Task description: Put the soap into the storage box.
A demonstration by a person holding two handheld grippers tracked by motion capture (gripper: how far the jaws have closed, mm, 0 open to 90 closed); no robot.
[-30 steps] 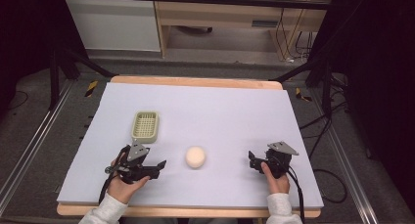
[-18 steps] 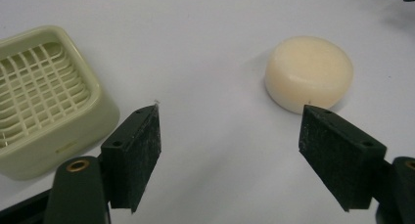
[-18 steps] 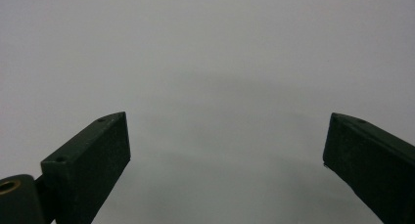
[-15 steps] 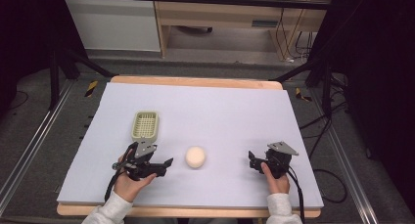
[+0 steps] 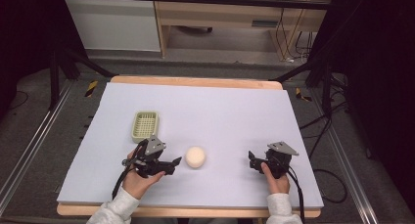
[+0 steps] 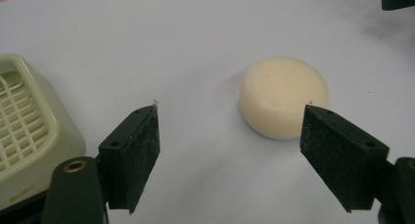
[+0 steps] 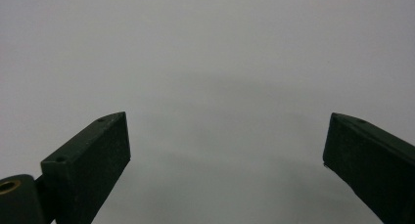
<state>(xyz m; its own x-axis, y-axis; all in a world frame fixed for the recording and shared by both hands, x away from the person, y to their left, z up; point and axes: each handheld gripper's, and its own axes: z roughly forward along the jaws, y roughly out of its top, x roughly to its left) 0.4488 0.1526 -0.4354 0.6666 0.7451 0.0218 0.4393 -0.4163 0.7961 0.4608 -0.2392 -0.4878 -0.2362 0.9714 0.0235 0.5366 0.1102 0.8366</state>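
Your left hand-held gripper (image 5: 172, 163) lies low over the table (image 5: 220, 111) with its jaws spread wide and nothing between them, aimed at the cream round soap bar (image 5: 195, 157) just ahead. In the left gripper view the bar (image 6: 284, 96) sits slightly beyond the pads and nearer the right-hand one, not yet touched, so the approach seems only part made; the wide spread looks chosen to clear the bar's full width. Just beside the same gripper, on its other flank and a little behind the jaw tips, stands the pale green slotted soap dish (image 5: 145, 124), its grid floor (image 6: 19, 121) empty, a likely home for the bar. Well apart across the table, your right hand-held gripper (image 5: 252, 161) waits with its jaws likewise parted, facing bare white surface (image 7: 205, 62) and holding nothing, apparently parked so the left can work alone.
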